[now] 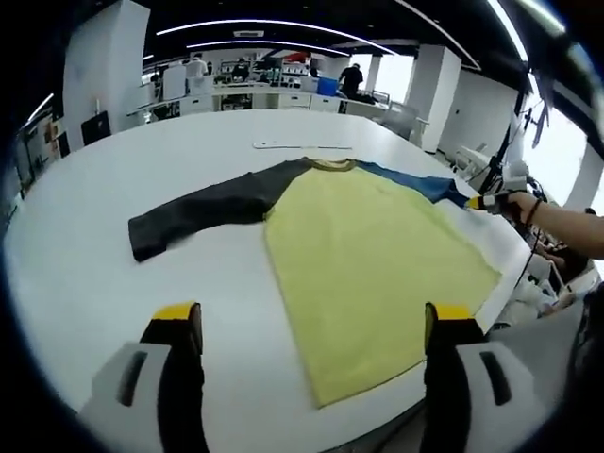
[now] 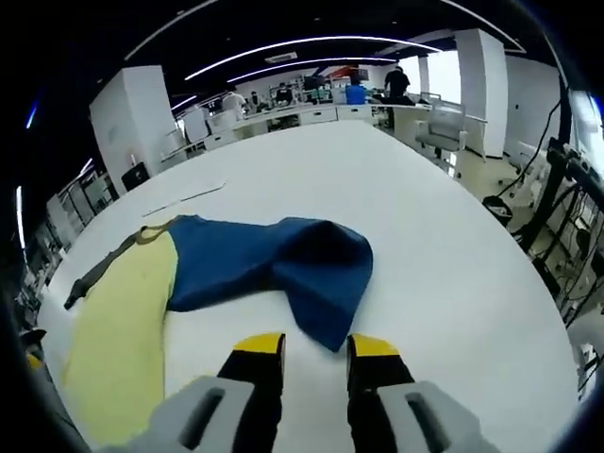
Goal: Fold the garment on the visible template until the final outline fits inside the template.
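A long-sleeved garment lies flat on the white table (image 1: 104,283): yellow body (image 1: 363,264), dark grey sleeve (image 1: 203,209) stretched to the left, blue sleeve (image 1: 415,181) to the right. My left gripper (image 1: 311,319) hovers over the near hem, open wide and holding nothing. In the right gripper view the blue sleeve (image 2: 274,260) is bunched and doubled over. Its cuff corner points into the gap of my right gripper (image 2: 316,347), whose jaws stand a little apart, open. A hand holds the right gripper (image 1: 483,201) at the sleeve's end.
A thin pale flat sheet (image 1: 302,145) lies on the table beyond the collar, and it is the flat sheet (image 2: 184,200) past the yellow body (image 2: 123,321). The table edge (image 1: 514,274) runs close along the garment's right side. Desks and people stand far behind.
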